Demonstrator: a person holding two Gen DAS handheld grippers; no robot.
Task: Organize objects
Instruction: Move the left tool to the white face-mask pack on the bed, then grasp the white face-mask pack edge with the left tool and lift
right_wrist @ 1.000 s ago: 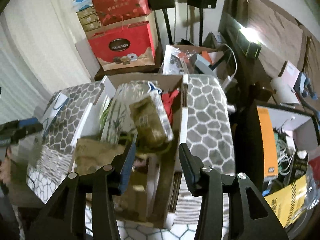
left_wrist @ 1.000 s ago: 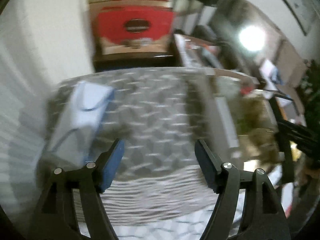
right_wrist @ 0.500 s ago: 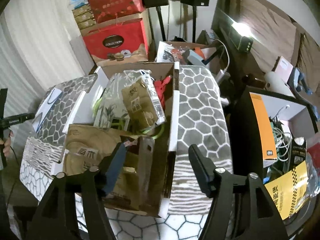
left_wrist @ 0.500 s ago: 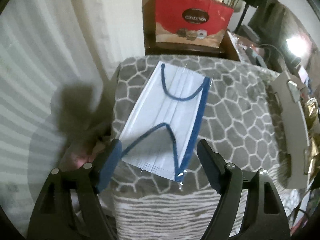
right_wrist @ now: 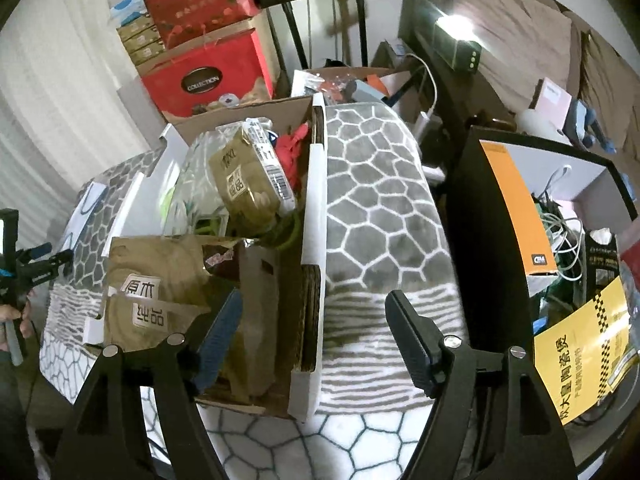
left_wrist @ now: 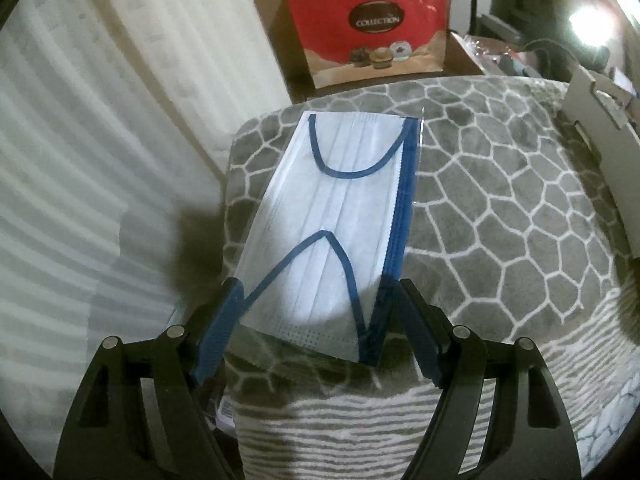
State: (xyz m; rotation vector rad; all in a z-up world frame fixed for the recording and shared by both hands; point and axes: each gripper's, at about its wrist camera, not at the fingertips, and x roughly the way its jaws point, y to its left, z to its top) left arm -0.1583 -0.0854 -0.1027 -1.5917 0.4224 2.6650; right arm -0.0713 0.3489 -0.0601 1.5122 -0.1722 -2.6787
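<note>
A white face mask (left_wrist: 340,208) with blue ear loops, in a clear wrapper, lies on the grey honeycomb blanket (left_wrist: 500,200) at its left corner. My left gripper (left_wrist: 320,320) is open, its fingers either side of the mask's near end. The mask also shows small in the right wrist view (right_wrist: 86,204). A cardboard box (right_wrist: 314,208) full of brown paper packets (right_wrist: 244,184) and a red item stands on the blanket. My right gripper (right_wrist: 314,328) is open and empty, above the box's near right corner. The left gripper (right_wrist: 36,264) shows at the far left there.
A red "Collection" gift bag (left_wrist: 368,24) and stacked boxes stand behind the blanket. White curtains (left_wrist: 80,140) hang at the left. A black shelf (right_wrist: 520,220) with cables, an orange box and a yellow packet stands at the right. The box's flap (left_wrist: 600,140) rises at right.
My left gripper has swung left and moved in until its open fingers straddle the mask's near end. My right gripper has pulled back and opened wider over the box.
</note>
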